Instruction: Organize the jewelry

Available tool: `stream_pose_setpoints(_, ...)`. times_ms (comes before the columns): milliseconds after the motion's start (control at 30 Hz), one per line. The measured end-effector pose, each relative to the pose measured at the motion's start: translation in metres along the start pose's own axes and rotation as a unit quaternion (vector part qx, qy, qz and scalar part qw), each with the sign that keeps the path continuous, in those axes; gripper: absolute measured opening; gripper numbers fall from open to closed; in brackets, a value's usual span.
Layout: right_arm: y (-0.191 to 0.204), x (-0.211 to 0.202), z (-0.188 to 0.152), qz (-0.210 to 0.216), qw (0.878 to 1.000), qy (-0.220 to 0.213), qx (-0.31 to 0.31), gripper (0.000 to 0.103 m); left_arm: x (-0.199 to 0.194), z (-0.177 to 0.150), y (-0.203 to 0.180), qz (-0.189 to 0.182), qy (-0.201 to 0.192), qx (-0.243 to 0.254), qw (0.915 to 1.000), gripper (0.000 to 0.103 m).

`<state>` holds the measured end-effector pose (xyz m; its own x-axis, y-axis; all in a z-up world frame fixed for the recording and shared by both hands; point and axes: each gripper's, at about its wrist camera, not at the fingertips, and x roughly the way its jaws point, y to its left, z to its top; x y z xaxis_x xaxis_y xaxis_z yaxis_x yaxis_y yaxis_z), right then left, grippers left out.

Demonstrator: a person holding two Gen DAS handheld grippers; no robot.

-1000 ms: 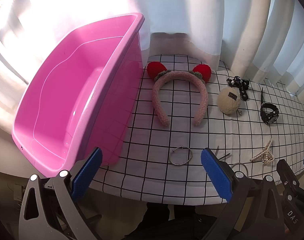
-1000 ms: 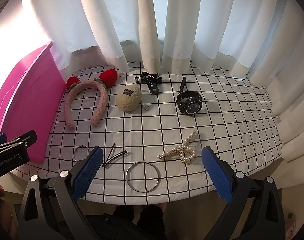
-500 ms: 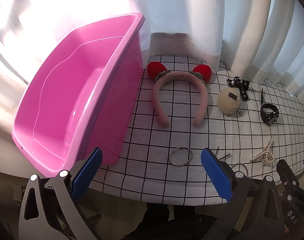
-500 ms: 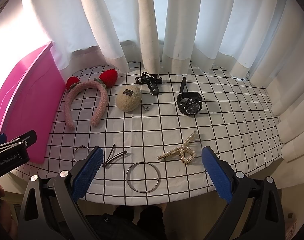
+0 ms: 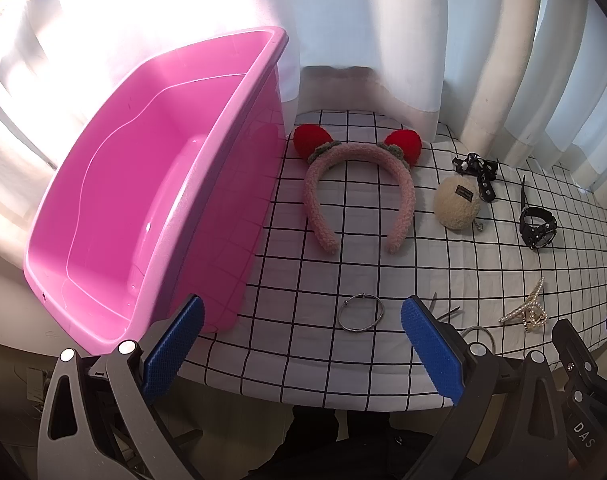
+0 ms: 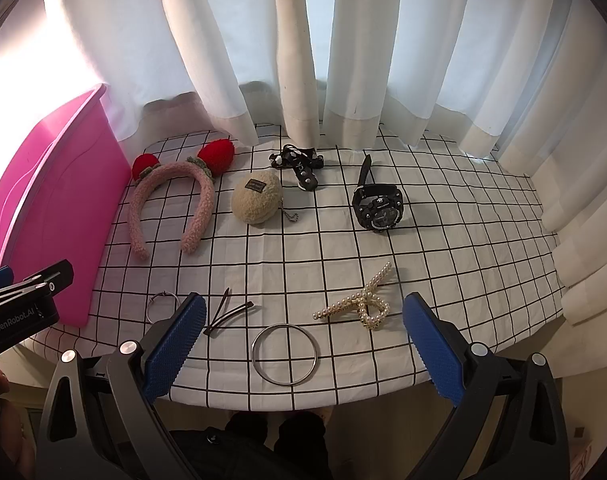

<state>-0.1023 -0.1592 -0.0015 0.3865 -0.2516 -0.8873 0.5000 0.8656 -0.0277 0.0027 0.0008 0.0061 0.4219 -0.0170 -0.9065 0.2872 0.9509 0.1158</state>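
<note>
We record both tools spread wide and gripping nothing: the left tool [image 5: 301, 342] and the right tool [image 6: 303, 340] each hover at the near edge of the bench [image 6: 443, 240], which carries a white cloth with a black grid.

A pink bin [image 5: 143, 200] stands on the left end of the bench; nothing shows inside it.

Items on the cloth:
- A fuzzy pink headband [image 6: 171, 204] with 2 red pompoms lies just beside the bin, its arch toward the curtains [image 6: 343, 40] and its open ends toward us.
- A cream plush pouch [image 6: 257, 196] with a small chain sits to the right of the headband.
- A black polka-dot bow clip [image 6: 301, 166] lies behind the pouch.
- A black wristwatch [image 6: 377, 202] rests further right, its strap running away toward the curtains.
- A pearl hair clip [image 6: 361, 300] lies near the right tool, its long axis diagonal from near-left to far-right, just ahead of the right blue pad.
- A large silver bangle [image 6: 284, 354] lies between the right tool's pads, at the bench edge.
- 2 dark bobby pins [image 6: 227, 312] lie splayed just beside the right tool's left pad.
- A small silver ring bracelet [image 5: 360, 313] lies between the left tool's pads, slightly ahead of them.
</note>
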Motion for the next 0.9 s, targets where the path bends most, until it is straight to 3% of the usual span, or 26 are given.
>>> stream_pose_setpoints(633,-0.028,0.01,-0.012,0.007,1.0,0.01,0.021,0.094,0.017,-0.011,-0.011,-0.001,0.015,0.019,0.9997,0.097)
stream_pose_setpoints(900,-0.067,0.046,-0.037,0.031,0.997,0.048,0.06,0.094,0.051,-0.036,-0.013,-0.055,0.045,0.025,0.9971,0.097)
